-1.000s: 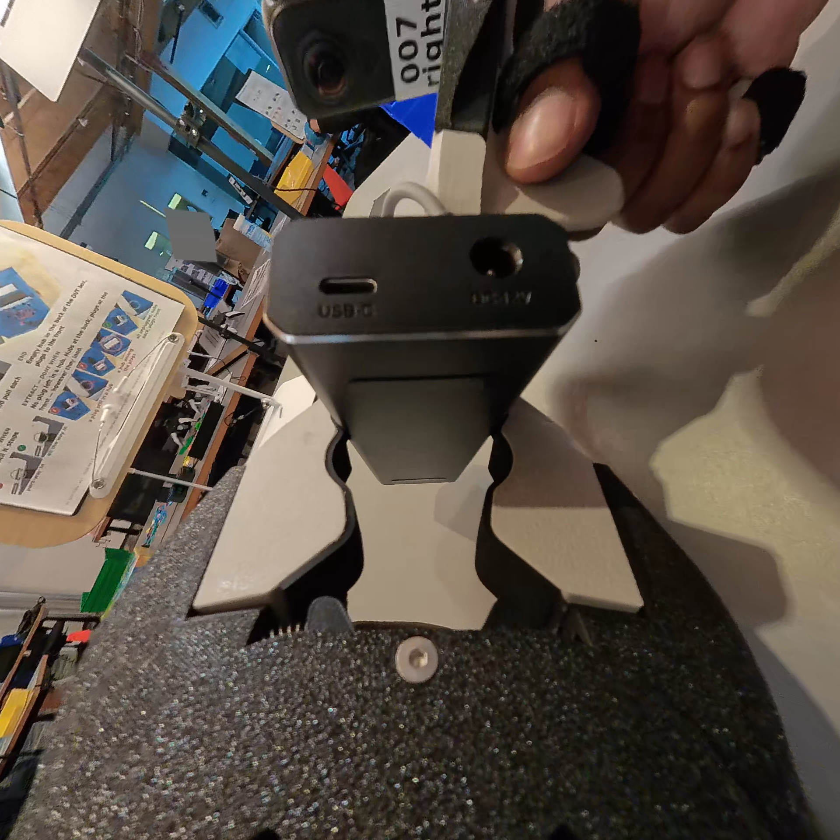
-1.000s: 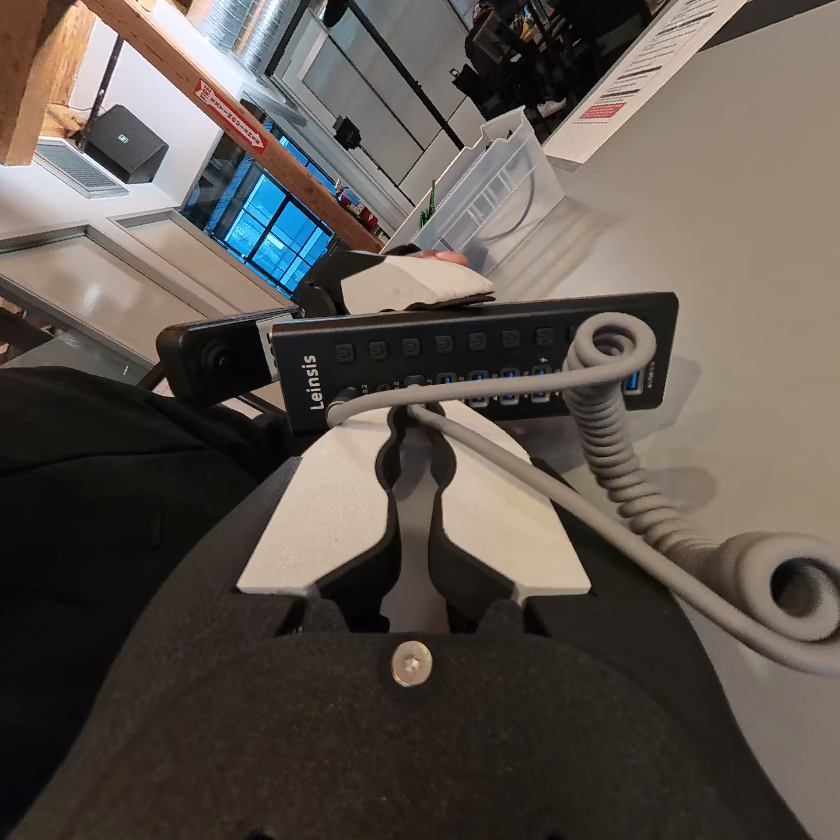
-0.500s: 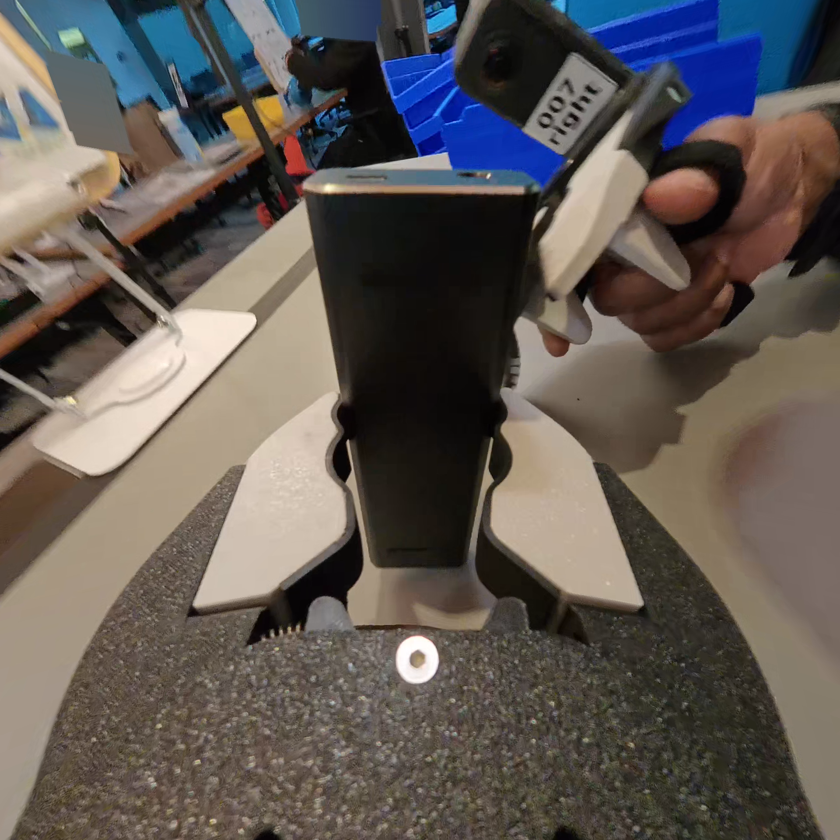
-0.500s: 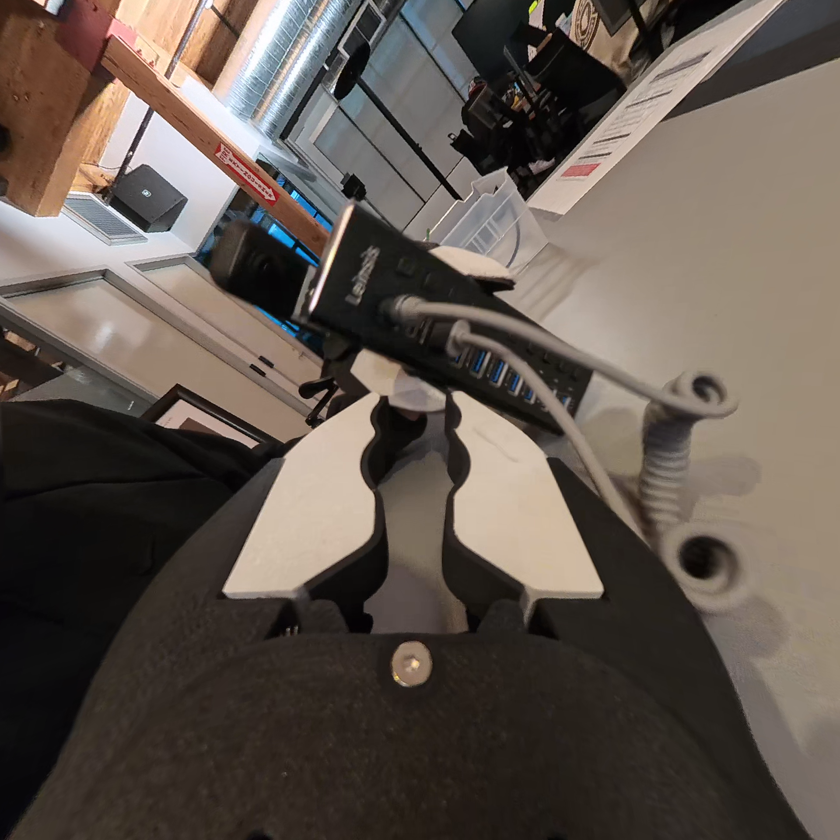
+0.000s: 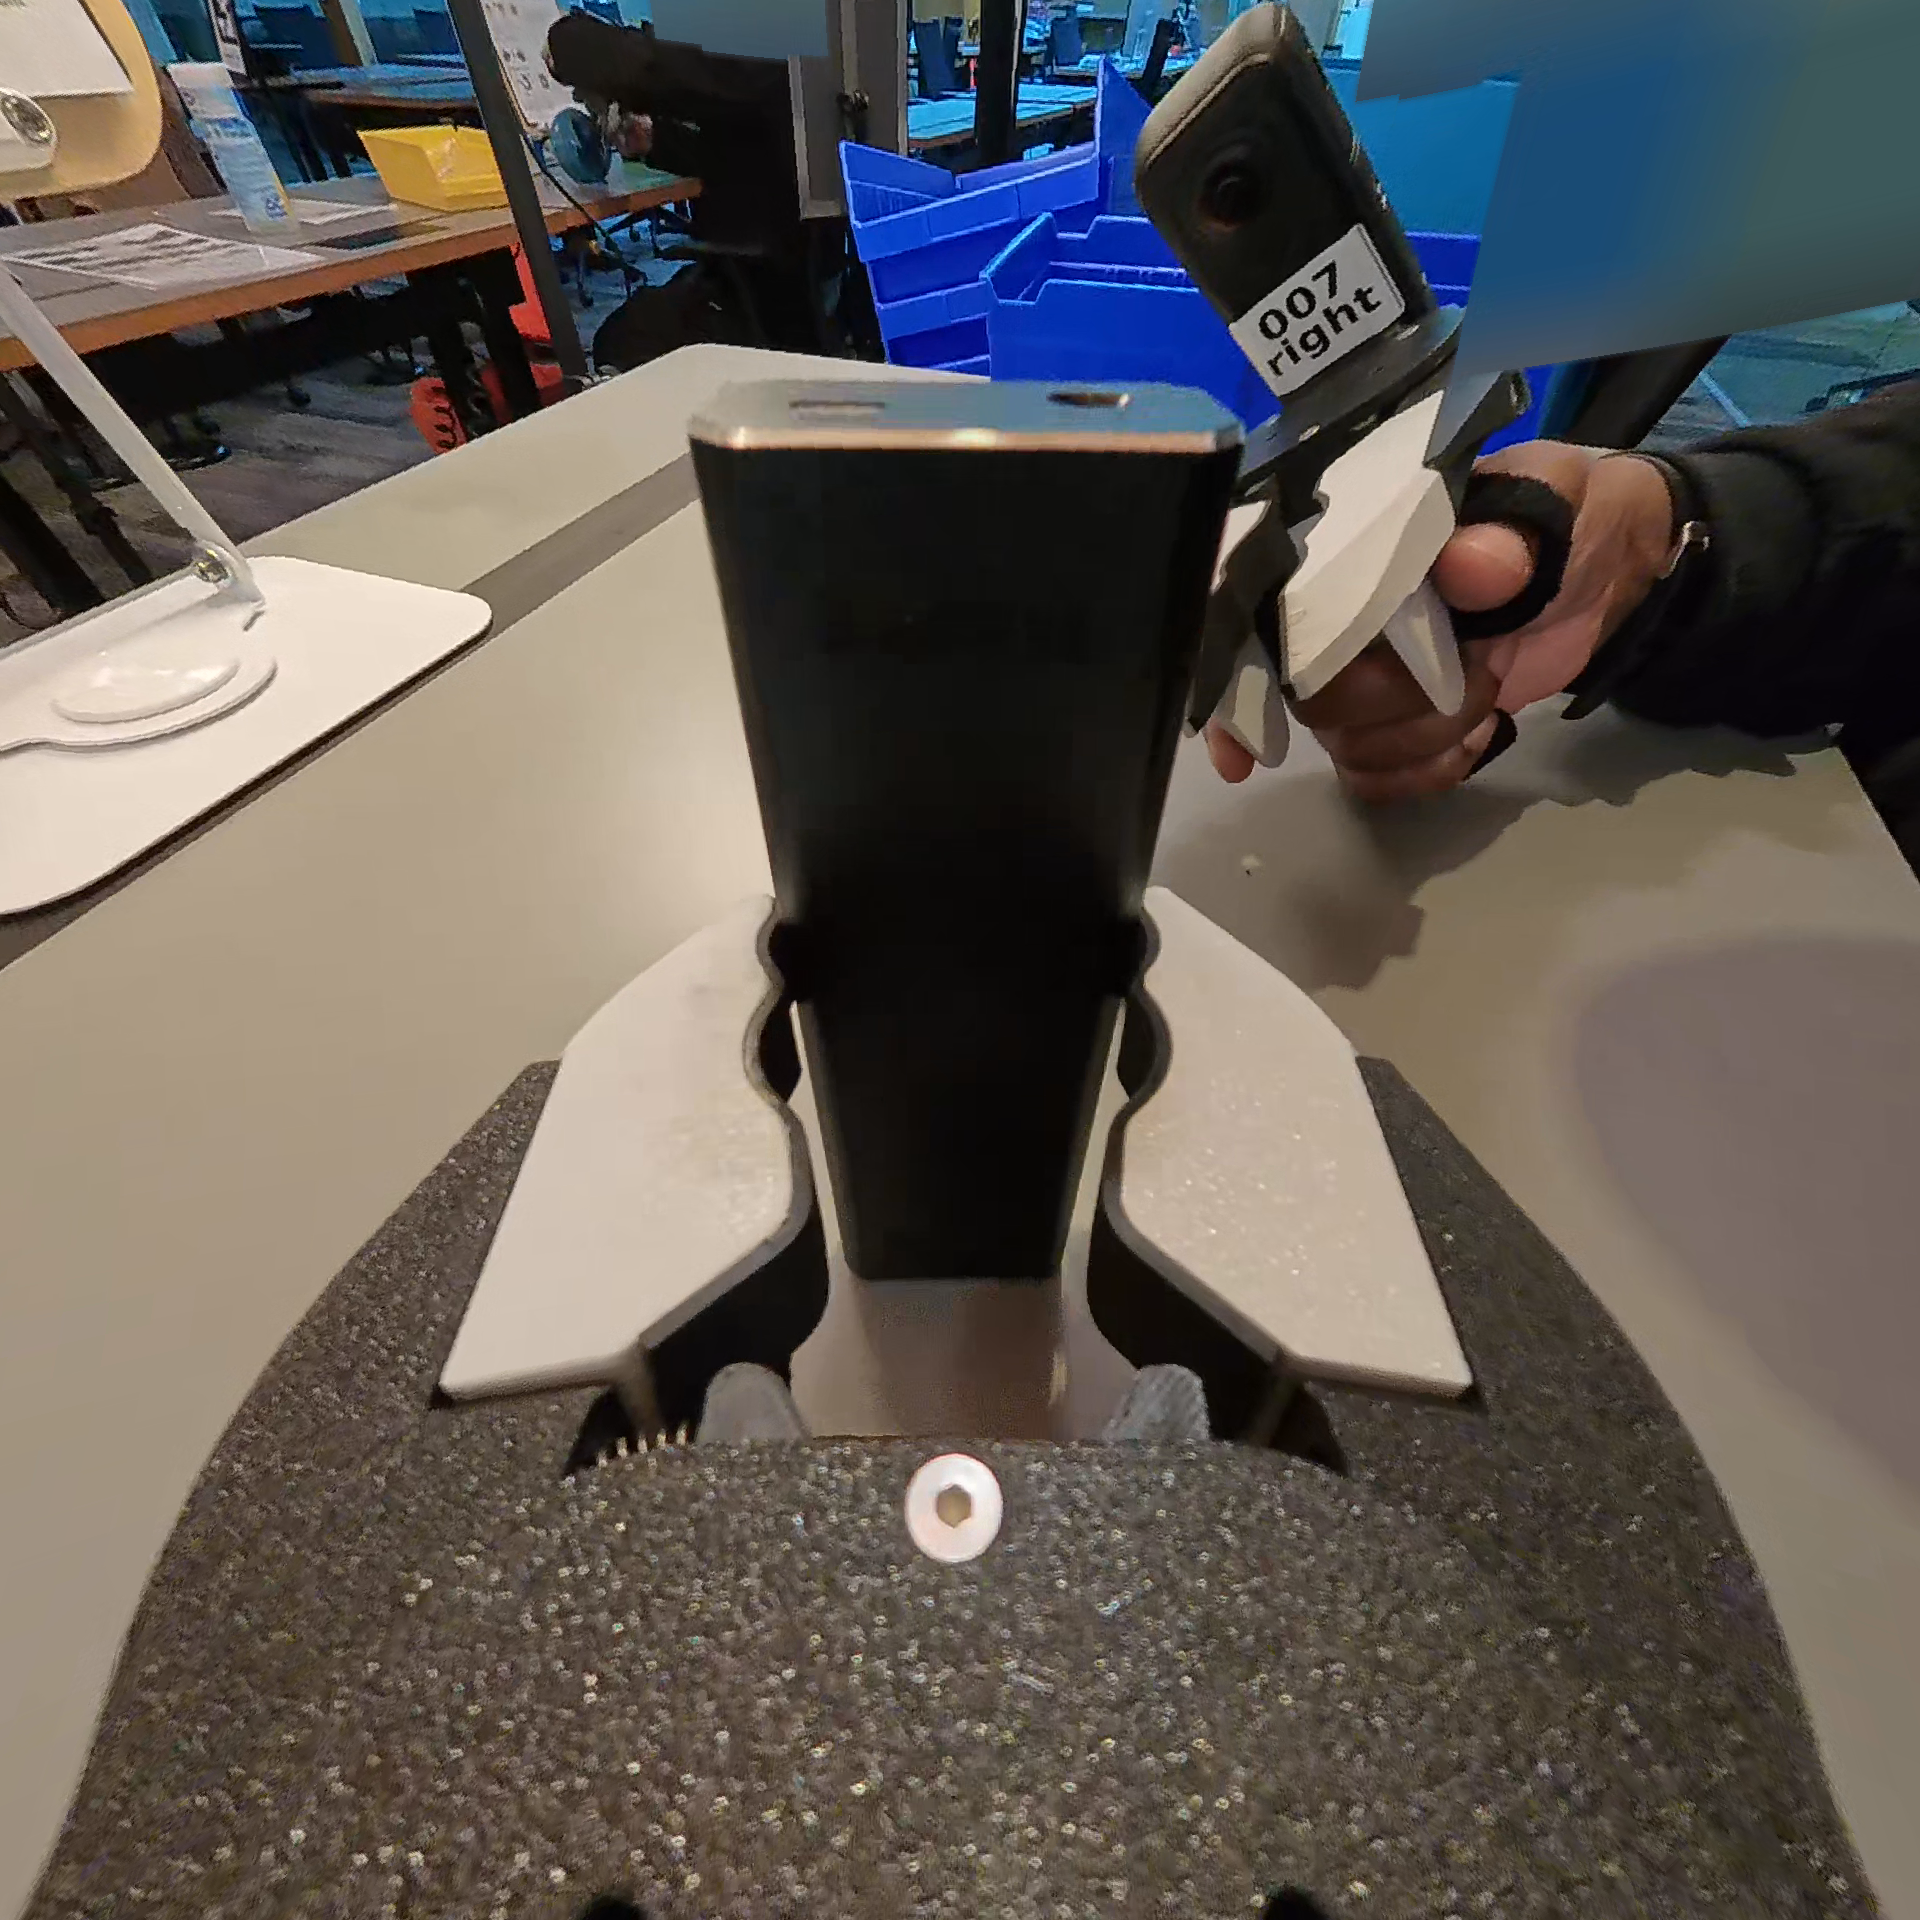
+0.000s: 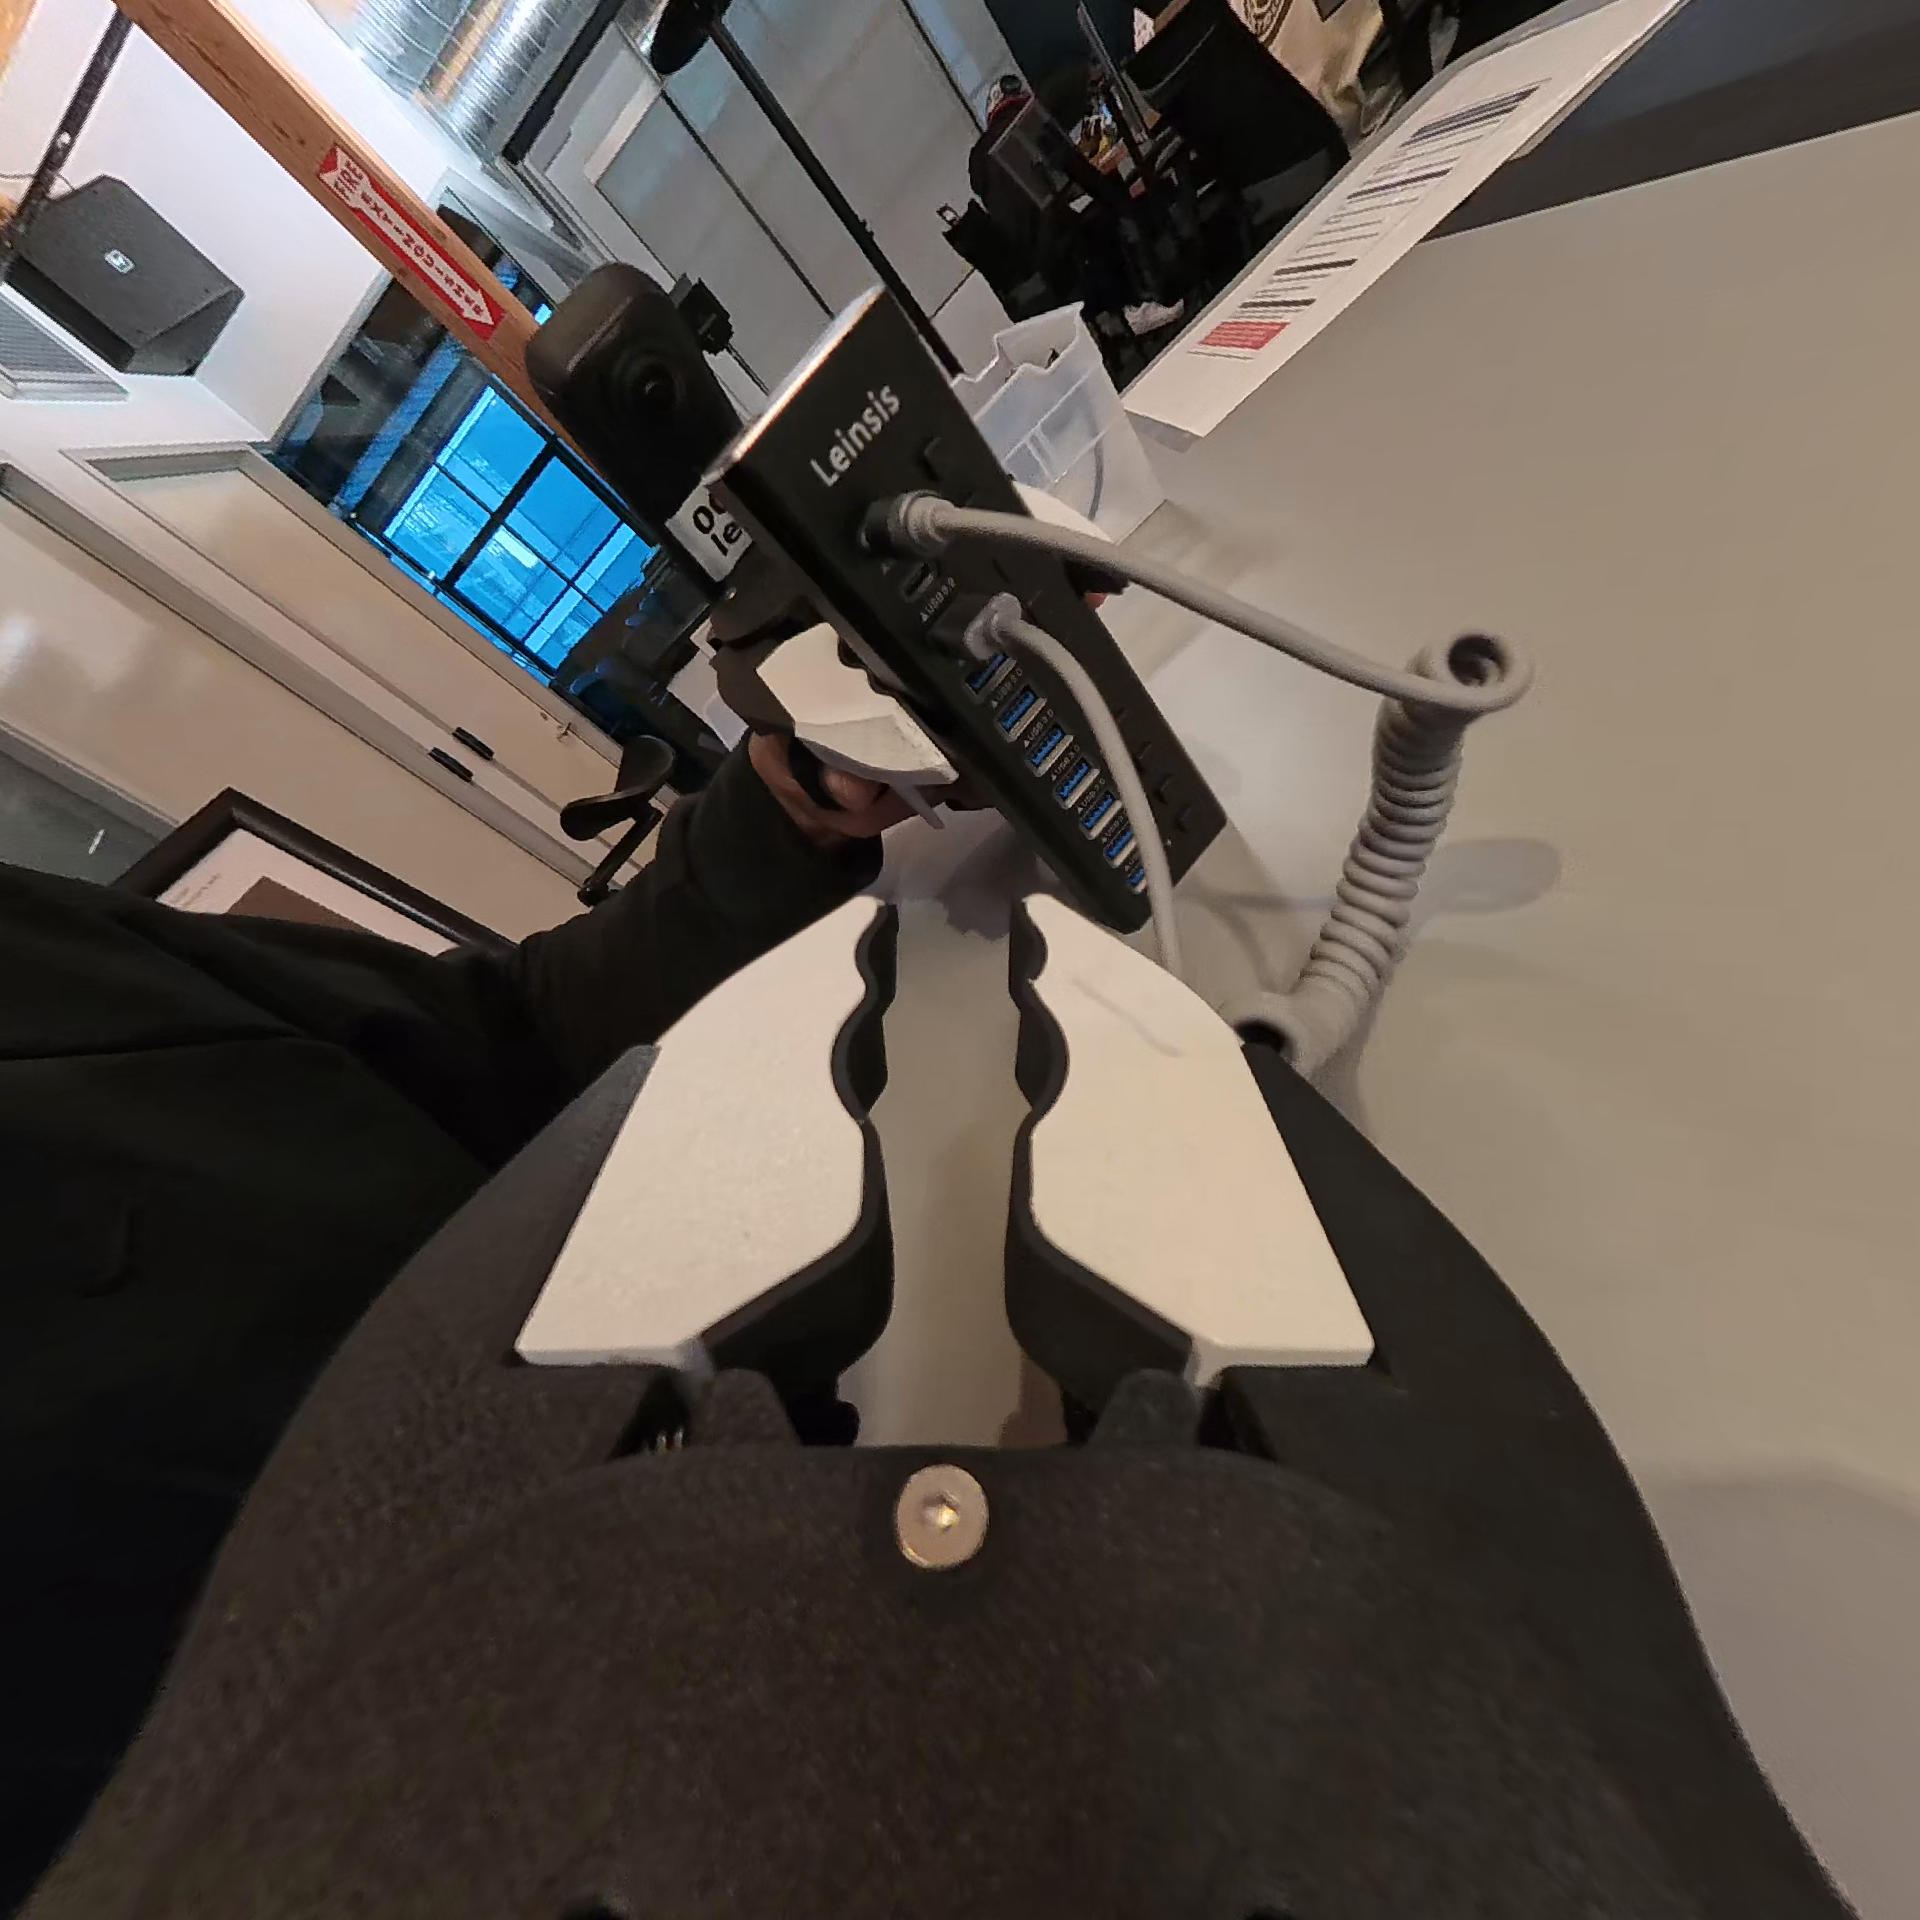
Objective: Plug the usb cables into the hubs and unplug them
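Note:
My left gripper (image 5: 956, 961) is shut on a long black USB hub (image 5: 956, 790) and holds it above the grey table (image 5: 364, 935), its far end pointing away. In the right wrist view the hub (image 6: 1049, 717) tilts down to the right. Two grey cable plugs sit in its upper ports, one (image 6: 902, 516) above the other (image 6: 982, 625). A coiled grey cable (image 6: 1382, 831) hangs from them to the table. My right gripper (image 6: 951, 925) is open and empty, a short way back from the hub. It also shows in the left wrist view (image 5: 1340, 665), held in a hand to the right of the hub.
A white stand base (image 5: 208, 665) lies on the table at the left. Blue bins (image 5: 1039, 260) stand beyond the table's far edge. A clear plastic box (image 6: 1060, 426) and a printed sheet (image 6: 1351, 239) sit on the table behind the hub. The tips of one gripper are about 8 cm away from the tips of the other.
My right gripper let go of the cable plug, opened and drew back from the hub. My left gripper swung the hub round, so it now points away over the table.

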`<act>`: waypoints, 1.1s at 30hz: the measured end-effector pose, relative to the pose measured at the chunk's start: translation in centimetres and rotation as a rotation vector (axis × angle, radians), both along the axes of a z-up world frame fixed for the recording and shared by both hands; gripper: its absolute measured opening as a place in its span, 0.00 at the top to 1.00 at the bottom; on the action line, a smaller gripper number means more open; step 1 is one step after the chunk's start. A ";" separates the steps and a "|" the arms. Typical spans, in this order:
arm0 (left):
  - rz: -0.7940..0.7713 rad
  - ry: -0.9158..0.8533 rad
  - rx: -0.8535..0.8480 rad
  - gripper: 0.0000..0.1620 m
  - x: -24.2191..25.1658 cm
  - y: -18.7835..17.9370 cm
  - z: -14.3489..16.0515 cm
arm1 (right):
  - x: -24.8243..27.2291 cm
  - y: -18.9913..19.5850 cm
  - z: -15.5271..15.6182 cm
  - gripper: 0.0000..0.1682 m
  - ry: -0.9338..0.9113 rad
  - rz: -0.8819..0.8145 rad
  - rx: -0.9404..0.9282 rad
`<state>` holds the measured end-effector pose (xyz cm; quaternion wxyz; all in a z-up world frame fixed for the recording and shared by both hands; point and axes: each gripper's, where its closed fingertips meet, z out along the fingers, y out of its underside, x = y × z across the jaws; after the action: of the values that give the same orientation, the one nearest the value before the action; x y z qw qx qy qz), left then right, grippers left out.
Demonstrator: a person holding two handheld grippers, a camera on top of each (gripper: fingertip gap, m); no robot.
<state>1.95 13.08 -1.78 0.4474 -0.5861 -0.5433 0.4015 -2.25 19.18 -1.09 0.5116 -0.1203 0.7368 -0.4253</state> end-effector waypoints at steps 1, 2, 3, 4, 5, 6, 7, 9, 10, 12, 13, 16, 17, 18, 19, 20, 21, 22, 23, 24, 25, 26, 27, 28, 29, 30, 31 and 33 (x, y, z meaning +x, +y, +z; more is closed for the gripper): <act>-0.004 -0.004 0.001 0.63 0.3 0.0 0.0 | 0.1 0.1 0.0 0.88 0.003 0.006 -0.001; -0.006 -0.010 0.000 0.63 0.6 0.0 -0.1 | 0.2 0.1 -0.1 0.89 0.005 0.009 -0.002; -0.006 -0.017 -0.003 0.63 0.9 -0.1 -0.1 | 0.3 0.2 -0.1 0.89 0.007 0.012 -0.002; -0.003 -0.018 -0.004 0.63 1.0 -0.1 -0.1 | 0.4 0.2 -0.2 0.89 0.010 0.016 -0.002; 0.000 -0.011 -0.001 0.63 1.1 -0.2 -0.1 | 0.4 0.2 -0.2 0.89 0.013 0.018 -0.003; 0.001 -0.007 0.005 0.63 1.1 -0.2 -0.1 | 0.5 0.2 -0.3 0.89 0.017 0.019 -0.004; -0.001 -0.009 0.003 0.63 1.1 -0.1 -0.1 | 0.5 0.2 -0.4 0.89 0.020 0.021 -0.004; 0.002 -0.010 0.000 0.63 1.1 -0.1 -0.1 | 0.6 0.2 -0.5 0.89 0.019 0.026 -0.004; 0.004 -0.009 -0.001 0.63 1.0 -0.1 -0.1 | 0.6 0.2 -0.6 0.88 0.021 0.026 -0.004; 0.010 -0.005 -0.005 0.63 0.9 -0.1 -0.1 | 0.6 0.2 -0.7 0.88 0.028 0.027 -0.009; 0.012 -0.005 -0.009 0.63 0.9 -0.2 -0.1 | 0.6 0.2 -0.7 0.88 0.032 0.026 -0.012; 0.018 0.003 -0.016 0.63 0.9 -0.2 -0.1 | 0.5 0.2 -0.5 0.88 0.028 0.028 -0.026; 0.020 0.006 -0.015 0.62 0.9 -0.3 0.0 | 0.5 0.2 -0.4 0.88 0.026 0.029 -0.033; 0.023 0.009 -0.015 0.62 0.9 -0.3 0.0 | 0.4 0.3 -0.3 0.88 0.026 0.030 -0.040; 0.024 0.010 -0.013 0.61 0.9 -0.4 0.0 | 0.4 0.3 -0.2 0.88 0.031 0.028 -0.046; 0.027 0.012 -0.014 0.61 0.9 -0.4 0.1 | 0.4 0.3 -0.2 0.88 0.037 0.027 -0.050; 0.030 0.014 -0.016 0.61 1.0 -0.5 0.1 | 0.4 0.3 -0.2 0.88 0.040 0.027 -0.052; 0.032 0.015 -0.016 0.61 1.0 -0.5 0.1 | 0.4 0.3 -0.2 0.88 0.040 0.027 -0.054; 0.036 0.014 -0.012 0.61 1.0 -0.6 0.1 | 0.4 0.2 -0.2 0.87 0.041 0.022 -0.057; 0.036 0.012 -0.006 0.63 0.9 -0.6 -0.1 | 0.4 0.0 -0.2 0.86 0.044 0.010 -0.067; 0.032 0.007 0.003 0.66 0.6 -0.5 -0.4 | 0.4 -0.4 -0.3 0.85 0.049 -0.005 -0.088; 0.031 -0.014 0.013 0.67 0.2 -0.4 -1.0 | 0.6 -0.8 -0.3 0.85 0.054 -0.014 -0.110; 0.028 -0.060 0.015 0.68 -0.2 -0.3 -1.8 | 0.8 -1.3 -0.4 0.85 0.057 -0.014 -0.116; 0.032 -0.104 0.002 0.68 -0.6 -0.3 -2.5 | 1.2 -1.8 -0.6 0.84 0.059 -0.006 -0.104; 0.037 -0.130 -0.014 0.68 -0.9 -0.3 -2.9 | 1.5 -2.3 -0.6 0.85 0.051 0.000 -0.089; 0.039 -0.165 -0.025 0.71 -1.2 -0.2 -3.4 | 1.6 -2.7 -0.4 0.86 0.037 -0.008 -0.075; 0.038 -0.203 -0.037 0.71 -1.3 -0.1 -4.0 | 1.5 -3.0 -0.3 0.86 0.031 -0.025 -0.060; 0.052 -0.246 -0.073 0.67 -1.5 -0.1 -4.6 | 1.5 -3.0 -0.6 0.86 0.042 -0.042 -0.044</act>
<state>0.43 13.01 -6.42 0.3451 -0.6326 -0.5940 0.3577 -0.77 16.17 -1.70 0.4842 -0.1249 0.7402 -0.4495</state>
